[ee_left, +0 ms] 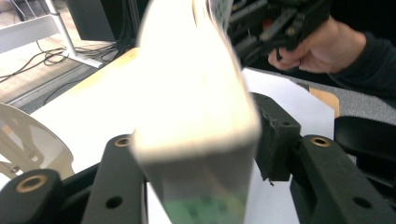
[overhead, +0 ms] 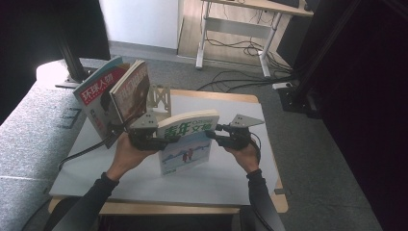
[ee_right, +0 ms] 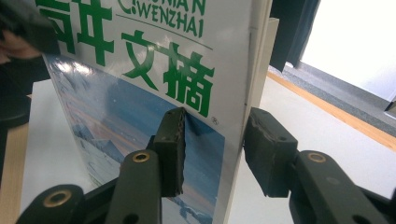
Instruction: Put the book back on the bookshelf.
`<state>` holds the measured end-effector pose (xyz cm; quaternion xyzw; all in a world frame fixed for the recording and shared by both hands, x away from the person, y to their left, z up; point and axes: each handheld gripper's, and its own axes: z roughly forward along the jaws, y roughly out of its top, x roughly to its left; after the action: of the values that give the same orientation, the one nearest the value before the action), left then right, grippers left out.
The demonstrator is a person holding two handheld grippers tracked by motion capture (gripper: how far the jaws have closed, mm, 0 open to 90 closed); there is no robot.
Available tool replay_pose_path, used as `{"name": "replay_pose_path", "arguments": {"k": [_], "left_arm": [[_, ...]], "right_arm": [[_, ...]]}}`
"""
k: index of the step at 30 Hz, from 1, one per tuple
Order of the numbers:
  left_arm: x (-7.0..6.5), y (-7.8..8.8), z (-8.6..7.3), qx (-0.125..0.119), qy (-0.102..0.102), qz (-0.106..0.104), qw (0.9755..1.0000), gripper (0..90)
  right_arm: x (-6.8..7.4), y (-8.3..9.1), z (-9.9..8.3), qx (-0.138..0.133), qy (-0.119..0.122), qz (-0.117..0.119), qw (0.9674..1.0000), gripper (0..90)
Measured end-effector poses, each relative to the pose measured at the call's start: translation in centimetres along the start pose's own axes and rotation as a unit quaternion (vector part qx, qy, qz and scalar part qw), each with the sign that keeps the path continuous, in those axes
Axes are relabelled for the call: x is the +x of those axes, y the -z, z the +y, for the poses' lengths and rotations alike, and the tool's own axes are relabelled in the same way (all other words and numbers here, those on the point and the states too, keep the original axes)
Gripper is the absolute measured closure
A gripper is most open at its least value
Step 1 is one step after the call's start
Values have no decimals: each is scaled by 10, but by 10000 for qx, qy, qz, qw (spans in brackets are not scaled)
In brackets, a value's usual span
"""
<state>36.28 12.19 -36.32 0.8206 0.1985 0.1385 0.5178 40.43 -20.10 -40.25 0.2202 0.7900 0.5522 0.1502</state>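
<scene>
- While the magazine is held upright above the white table, two more magazines are seen at the far left, leaned against a pale bookend.
- The left gripper is placed at the magazine's left edge; in the left gripper view the thick page block is seen between the jaws, which are clamped on it.
- The magazine is kept in the middle of the table, lifted off it, with the cover of green characters and a snowy picture turned toward the person.
- The right gripper is placed at the magazine's right edge; in the right gripper view one pad is pressed on the cover and the other on the back, so the jaws are clamped on the magazine.
- Each gripper is carried by a hand in a dark sleeve.
</scene>
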Motion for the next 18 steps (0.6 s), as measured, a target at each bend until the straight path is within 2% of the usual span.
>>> {"name": "replay_pose_path", "arguments": {"k": [2, 3, 6, 12, 15, 18], "left_arm": [[0, 0, 3, 26, -40, 44, 10000, 559], [0, 0, 5, 66, -96, 101, 9999, 635], [-1, 0, 10, 153, -152, 155, 9996, 706], [-2, 0, 10, 140, -149, 62, 9998, 723], [-1, 0, 11, 181, -168, 130, 9996, 721], [0, -1, 12, 198, -150, 118, 9996, 721]], "right_arm": [[0, 0, 0, 5, 3, -4, 10000, 573], [0, -1, 0, 8, 7, -11, 10000, 573], [-1, -1, 1, 22, 8, -10, 10000, 572], [-1, 0, 0, 104, 46, -57, 9999, 509], [-1, 2, -4, 258, 119, -284, 9992, 419], [-4, 5, -8, 299, 63, -382, 9988, 382]]}}
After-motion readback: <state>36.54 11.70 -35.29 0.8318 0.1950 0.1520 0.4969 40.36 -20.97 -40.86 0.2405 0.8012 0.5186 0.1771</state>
